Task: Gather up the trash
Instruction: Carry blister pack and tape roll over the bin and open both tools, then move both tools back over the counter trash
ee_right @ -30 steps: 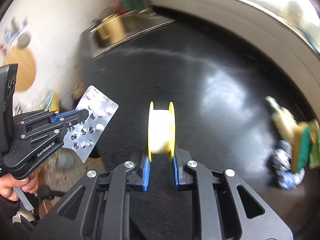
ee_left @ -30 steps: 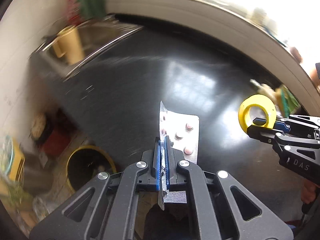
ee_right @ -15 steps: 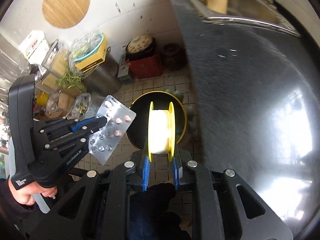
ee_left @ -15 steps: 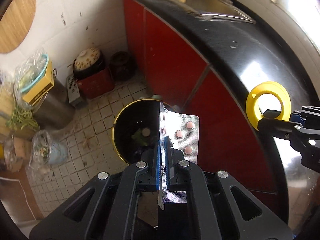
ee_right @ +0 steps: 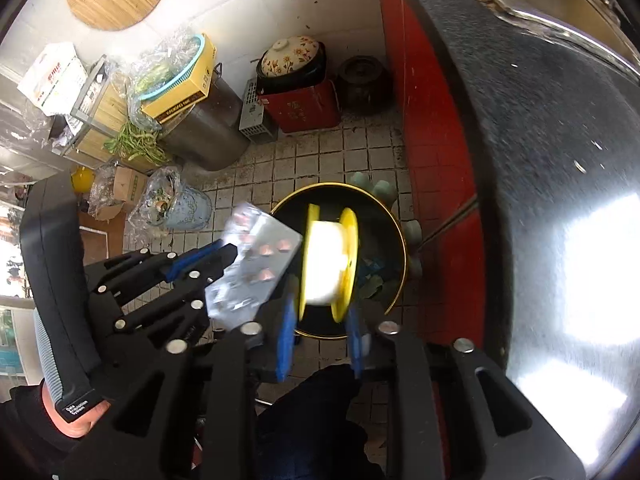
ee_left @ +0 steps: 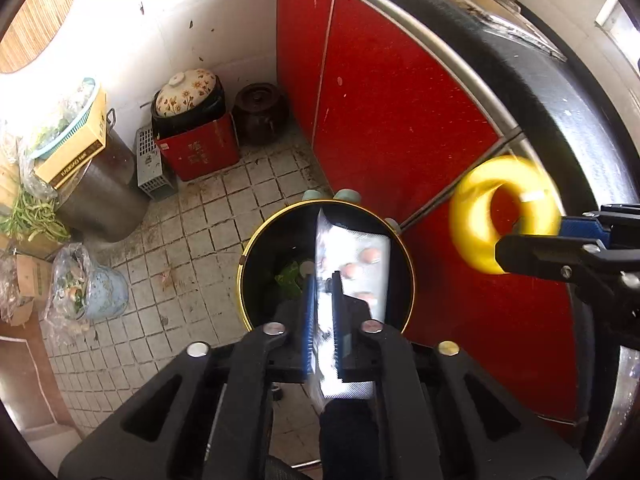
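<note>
A black trash bin with a yellow rim (ee_left: 246, 280) (ee_right: 396, 240) stands on the tiled floor beside the red cabinet. My left gripper (ee_left: 322, 280) (ee_right: 230, 256) has parted a little around a silver pill blister pack (ee_left: 352, 264) (ee_right: 256, 264), which is blurred above the bin. My right gripper (ee_right: 322, 312) (ee_left: 532, 236) has its jaws spread wider than the yellow tape spool (ee_right: 326, 264) (ee_left: 504, 216). The spool is blurred and tilted above the bin.
A red cabinet (ee_left: 400, 112) and a black countertop (ee_right: 540, 160) lie to the right. On the floor at the back are a red box with a floral pot (ee_left: 192, 136), a brown jar (ee_left: 260, 112), a steel drum (ee_left: 100, 192) and bags of scraps (ee_left: 84, 284).
Both grippers swung from the countertop to above the floor bin. Both sets of jaws have just opened, and the blister pack and the spool now blur as they come loose.
</note>
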{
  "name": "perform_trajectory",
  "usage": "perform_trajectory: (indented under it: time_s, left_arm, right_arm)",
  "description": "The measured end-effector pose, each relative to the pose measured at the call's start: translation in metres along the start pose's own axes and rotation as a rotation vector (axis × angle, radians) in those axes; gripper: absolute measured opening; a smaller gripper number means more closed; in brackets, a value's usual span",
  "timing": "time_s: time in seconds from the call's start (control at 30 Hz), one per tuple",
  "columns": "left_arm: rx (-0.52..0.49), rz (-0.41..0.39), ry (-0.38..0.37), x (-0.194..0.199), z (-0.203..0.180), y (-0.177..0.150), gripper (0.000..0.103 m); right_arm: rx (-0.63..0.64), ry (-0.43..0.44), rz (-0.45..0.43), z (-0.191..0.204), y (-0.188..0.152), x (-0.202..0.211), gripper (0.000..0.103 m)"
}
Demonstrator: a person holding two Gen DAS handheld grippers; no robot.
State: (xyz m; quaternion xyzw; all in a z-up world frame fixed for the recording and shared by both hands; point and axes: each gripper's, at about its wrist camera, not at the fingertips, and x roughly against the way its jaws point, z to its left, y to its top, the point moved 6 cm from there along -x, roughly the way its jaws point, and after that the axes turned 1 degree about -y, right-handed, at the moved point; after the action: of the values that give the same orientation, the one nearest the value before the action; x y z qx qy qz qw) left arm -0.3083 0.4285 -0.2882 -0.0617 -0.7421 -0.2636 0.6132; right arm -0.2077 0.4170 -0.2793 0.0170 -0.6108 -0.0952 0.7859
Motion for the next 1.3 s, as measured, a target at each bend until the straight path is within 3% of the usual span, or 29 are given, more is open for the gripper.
perform_trajectory:
  time_s: [0.03,0.07,0.1,0.23,0.3,0.4,0.5,0.6,0.77,0.97,1.13,1.3]
  left_arm:
    - [0.004,0.005,0.002,-0.003,0.002,0.000,0.027]
    - [0.008,0.003,0.007,-0.004,0.004,0.000,0.055]
    - [0.011,-0.013,0.009,-0.002,0.005,0.001,0.071]
    - [-0.014,-0.013,0.009,0.007,0.002,-0.001,0.073]
    - [-0.026,-0.019,0.004,0.017,-0.005,-0.002,0.081]
    - [-0.067,-0.052,-0.004,0.042,-0.031,-0.004,0.087]
    - [-0.153,-0.090,-0.041,0.073,-0.083,-0.007,0.088]
    - [-0.253,-0.115,-0.111,0.092,-0.141,-0.013,0.088]
    - [-0.557,-0.114,-0.259,0.116,-0.281,-0.042,0.088]
    - [-0.914,-0.125,-0.412,0.148,-0.431,-0.109,0.088]
    - [-1.109,-0.132,-0.485,0.169,-0.509,-0.172,0.088]
    - [-1.200,-0.121,-0.503,0.173,-0.552,-0.204,0.088]
  right_arm:
    - [0.001,-0.003,-0.001,0.001,0.001,0.000,0.047]
    - [0.001,-0.003,-0.010,0.001,0.001,0.003,0.054]
    - [0.001,-0.001,-0.019,0.001,0.001,0.006,0.057]
    - [-0.009,0.010,-0.062,-0.005,-0.013,0.035,0.068]
    - [-0.026,-0.005,-0.100,-0.015,-0.026,0.059,0.077]
    - [-0.064,-0.042,-0.160,-0.035,-0.048,0.094,0.083]
    - [-0.137,-0.108,-0.237,-0.068,-0.085,0.140,0.086]
    - [-0.245,-0.203,-0.309,-0.110,-0.137,0.187,0.086]
    - [-0.497,-0.358,-0.400,-0.180,-0.246,0.256,0.087]
    - [-0.805,-0.485,-0.494,-0.231,-0.388,0.314,0.087]
    - [-1.039,-0.531,-0.558,-0.248,-0.493,0.340,0.087]
    - [-1.170,-0.548,-0.599,-0.250,-0.553,0.345,0.087]
